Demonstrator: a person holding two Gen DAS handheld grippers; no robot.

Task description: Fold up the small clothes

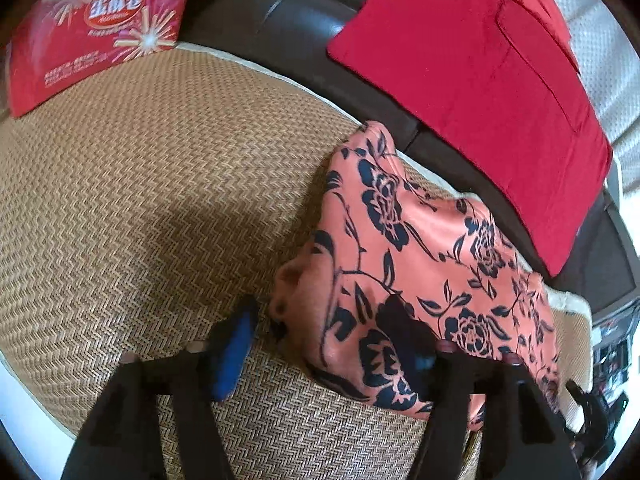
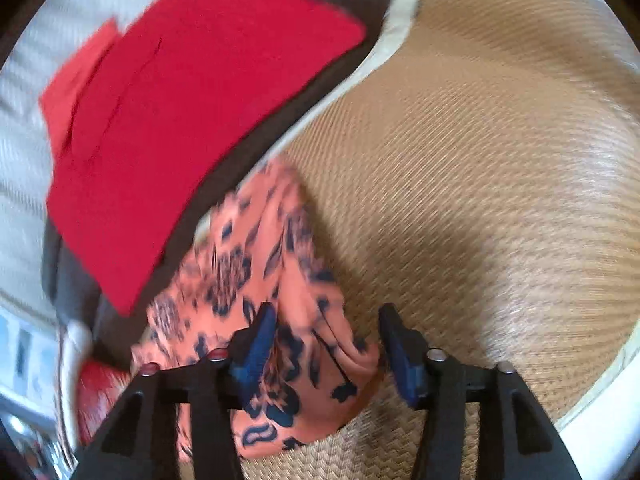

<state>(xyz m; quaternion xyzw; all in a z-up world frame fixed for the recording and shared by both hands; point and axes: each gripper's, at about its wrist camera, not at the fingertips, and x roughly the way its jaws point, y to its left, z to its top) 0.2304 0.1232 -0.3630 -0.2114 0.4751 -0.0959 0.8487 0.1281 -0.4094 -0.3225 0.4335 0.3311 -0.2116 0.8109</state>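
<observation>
1. Left wrist view first: we've got the floral garment (image 1: pixel 420 264), salmon with dark blue flowers, lying bunched on the right part of the woven mat (image 1: pixel 160 208), its far corner right at the mat's edge.
2. Our left gripper (image 1: pixel 324 344) is released. One blue pad sits over bare mat, the other finger is over the cloth's near edge, nothing pinched between them.
3. Right wrist view is blurry, but the right gripper (image 2: pixel 326 344) looks let go too. A fold of the garment sits between the pads, and they don't seem to press on it.
4. What could go wrong, as we see it: the cloth looks thin and slippery, so a shallow pinch on that rumpled edge could grab one layer only and drag the fold open. Pulling toward the far side could also slide it off the mat onto the dark sofa (image 1: pixel 280 20).
5. The folded red cloth (image 1: pixel 480 80) lies just beyond, so a wide swing might snag it.
6. Writing: the red packet (image 1: pixel 92 28) far left has a logo oval and small print, too blurred for us to read.
</observation>
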